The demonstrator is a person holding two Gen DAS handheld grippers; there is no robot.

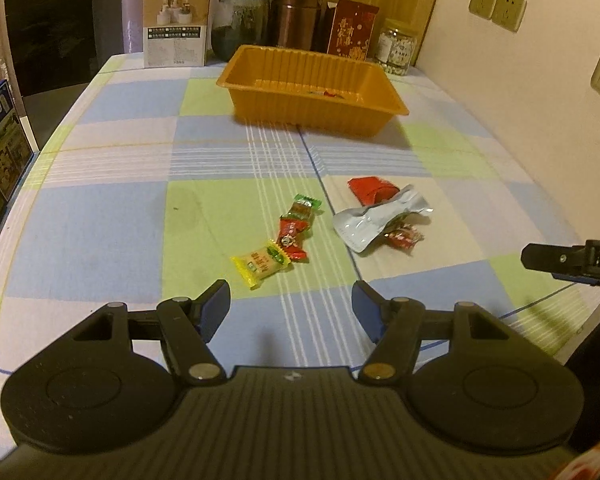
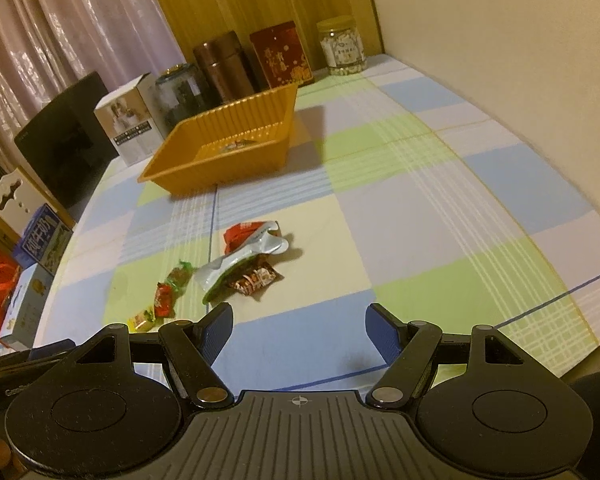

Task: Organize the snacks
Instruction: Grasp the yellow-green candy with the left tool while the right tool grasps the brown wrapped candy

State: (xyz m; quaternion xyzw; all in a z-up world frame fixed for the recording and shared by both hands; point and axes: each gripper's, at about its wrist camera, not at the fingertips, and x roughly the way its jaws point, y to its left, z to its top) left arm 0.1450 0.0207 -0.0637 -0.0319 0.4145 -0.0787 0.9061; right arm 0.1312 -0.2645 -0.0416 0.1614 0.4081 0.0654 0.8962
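The left gripper (image 1: pixel 291 308) hung with its jaws spread wide and empty above the checked tablecloth (image 1: pixel 112 232). Just ahead lay a yellow candy (image 1: pixel 261 263), touching a red-wrapped candy (image 1: pixel 294 238), with a green-ended candy (image 1: pixel 305 208) beyond. The right gripper (image 2: pixel 300 330) was likewise agape, holding nothing. Before it lay a brown-red candy (image 2: pixel 254 278) tucked partly under a torn silver packet (image 2: pixel 240 262), which overlapped a red packet (image 2: pixel 240 234). Farther back stood an orange plastic tray (image 1: pixel 300 110), a few wrapped sweets inside. Jars and boxes lined the table's far edge.
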